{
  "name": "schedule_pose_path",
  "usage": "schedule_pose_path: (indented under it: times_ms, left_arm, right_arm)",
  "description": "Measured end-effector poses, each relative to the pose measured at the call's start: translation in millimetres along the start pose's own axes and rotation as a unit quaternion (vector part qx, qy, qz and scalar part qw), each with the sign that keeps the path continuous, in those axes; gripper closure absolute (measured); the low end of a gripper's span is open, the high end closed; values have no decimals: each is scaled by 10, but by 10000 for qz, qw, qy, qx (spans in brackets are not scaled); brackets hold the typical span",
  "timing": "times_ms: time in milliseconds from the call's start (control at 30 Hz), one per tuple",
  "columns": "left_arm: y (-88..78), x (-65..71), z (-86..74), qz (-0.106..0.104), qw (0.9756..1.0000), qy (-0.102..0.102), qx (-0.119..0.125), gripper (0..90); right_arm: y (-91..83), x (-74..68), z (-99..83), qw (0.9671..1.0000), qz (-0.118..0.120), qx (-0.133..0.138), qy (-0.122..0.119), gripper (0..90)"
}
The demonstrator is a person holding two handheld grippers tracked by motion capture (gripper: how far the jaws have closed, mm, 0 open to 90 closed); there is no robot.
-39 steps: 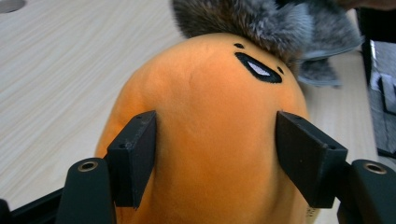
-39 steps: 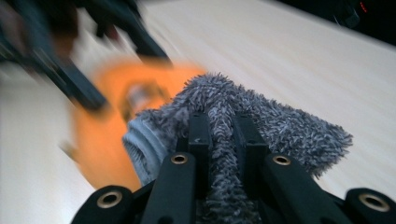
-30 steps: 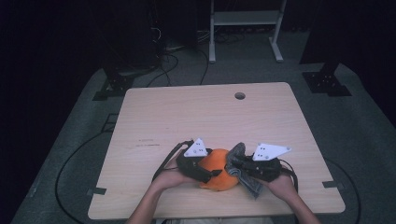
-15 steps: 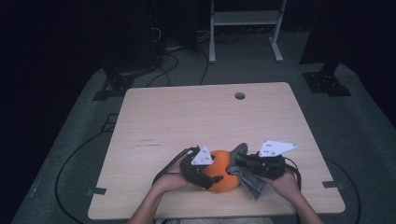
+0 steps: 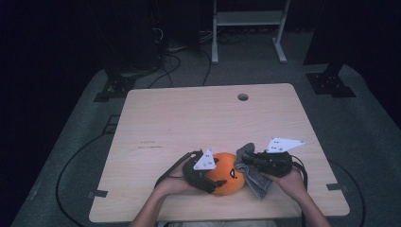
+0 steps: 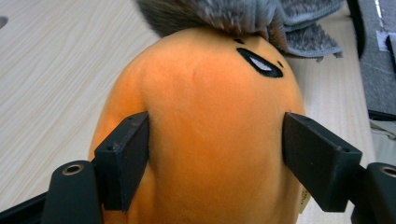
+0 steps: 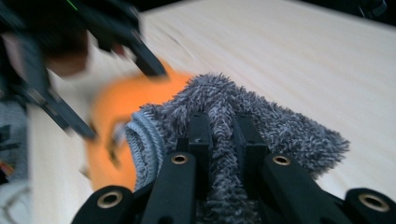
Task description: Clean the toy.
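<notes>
Near the worktop's [image 5: 170,118] front edge, my left tongs [image 6: 215,154], having just closed a little, squeeze the orange plush toy [image 6: 210,116] from both sides. My right tongs [image 7: 223,140] are clamped tight on the grey cloth [image 7: 275,126], which touches the toy's top.

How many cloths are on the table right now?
1. The grey fluffy cloth lies near the table's front edge, against the orange plush toy, pinched in the right tool. None seems hidden.

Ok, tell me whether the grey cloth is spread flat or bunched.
Bunched: the cloth is pinched in the right gripper, against the orange plush.
</notes>
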State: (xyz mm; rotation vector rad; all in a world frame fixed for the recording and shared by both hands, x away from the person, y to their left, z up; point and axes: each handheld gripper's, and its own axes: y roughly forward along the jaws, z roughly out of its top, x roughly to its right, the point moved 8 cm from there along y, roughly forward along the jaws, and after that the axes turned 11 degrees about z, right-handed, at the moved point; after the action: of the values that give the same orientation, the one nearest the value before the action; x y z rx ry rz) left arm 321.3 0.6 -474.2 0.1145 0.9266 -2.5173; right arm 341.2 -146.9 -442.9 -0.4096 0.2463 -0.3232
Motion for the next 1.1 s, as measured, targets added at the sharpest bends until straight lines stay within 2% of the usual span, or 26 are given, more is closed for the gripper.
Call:
schedule_pose_path:
  times_ms: [33, 67, 133, 167, 200, 233, 333, 433, 500, 533, 633, 667, 733, 767, 800, 833, 900, 1000, 1033, 1067, 1100]
  left_arm:
    - [4, 23, 8, -28, 10000, 47, 6, 247]
    - [2, 36, 8, -33, 9999, 119, -24, 247]
    - [-7, 30, -7, -23, 9998, 165, -89, 247]
    - [-12, 20, -27, -25, 9999, 100, -90, 247]
    - [-12, 20, -27, -25, 9999, 100, -90, 247]
    - [-16, 18, -29, -39, 9999, 62, -76, 247]
    - [-14, 17, -28, -32, 9999, 57, -80, 247]
    - [-14, 4, -30, -18, 10000, 30, -71, 247]
    - [-7, -22, -38, 17, 9999, -117, -37, 247]
    - [-7, -22, -38, 17, 9999, -117, -37, 248]
    - [6, -113, -60, 115, 9992, -390, -44, 248]
    - [6, -113, -60, 115, 9992, -390, -44, 248]
    - [22, -162, -70, 155, 9980, -612, -9, 248]
    - [47, -193, -74, 178, 9969, -763, 32, 249]
    - [47, -193, -74, 178, 9969, -763, 32, 249]
    - [54, -205, -76, 192, 9966, -802, 31, 249]
    - [52, -220, -82, 211, 9964, -826, 9, 248]
    - [49, -232, -88, 252, 9955, -917, 12, 249]
    - [56, -248, -90, 253, 9953, -939, 23, 249]
    - [56, -248, -90, 253, 9953, -939, 23, 249]
    - [58, -253, -92, 246, 9951, -958, 16, 249]
  right_arm:
    - [92, -91, 112, 9998, 144, -52, -158, 794]
    - [92, -91, 112, 9998, 144, -52, -158, 794]
    - [223, -110, 118, 9989, 118, -334, -299, 794]
    - [296, -72, 75, 9988, 128, -415, -209, 794]
    - [296, -72, 75, 9988, 128, -415, -209, 794]
    - [268, -27, 37, 9993, 171, -343, -21, 794]
    - [210, 29, -29, 9994, 122, -329, 74, 794]
    - [103, 110, -159, 9991, 37, -297, 293, 794]
    - [10, 144, -275, 9986, -81, -349, 388, 794]
    - [10, 144, -275, 9986, -81, -349, 388, 794]
    - [-96, 83, -261, 9991, -151, -321, 220, 794]
    - [-96, 83, -261, 9991, -151, -321, 220, 794]
    - [-115, -28, -199, 9997, -83, -236, 67, 794]
    - [-73, -170, -158, 9996, 50, -236, -147, 794]
    - [-73, -170, -158, 9996, 50, -236, -147, 794]
    - [-27, -231, -152, 9992, 82, -301, -247, 794]
    - [71, -280, -183, 9972, -24, -566, -493, 794]
    - [54, -212, -209, 9974, -79, -583, -428, 795]
    - [12, -91, -278, 9973, -240, -633, -291, 795]
    - [12, -91, -278, 9973, -240, -633, -291, 795]
    - [-15, -34, -321, 9973, -283, -651, -166, 795]
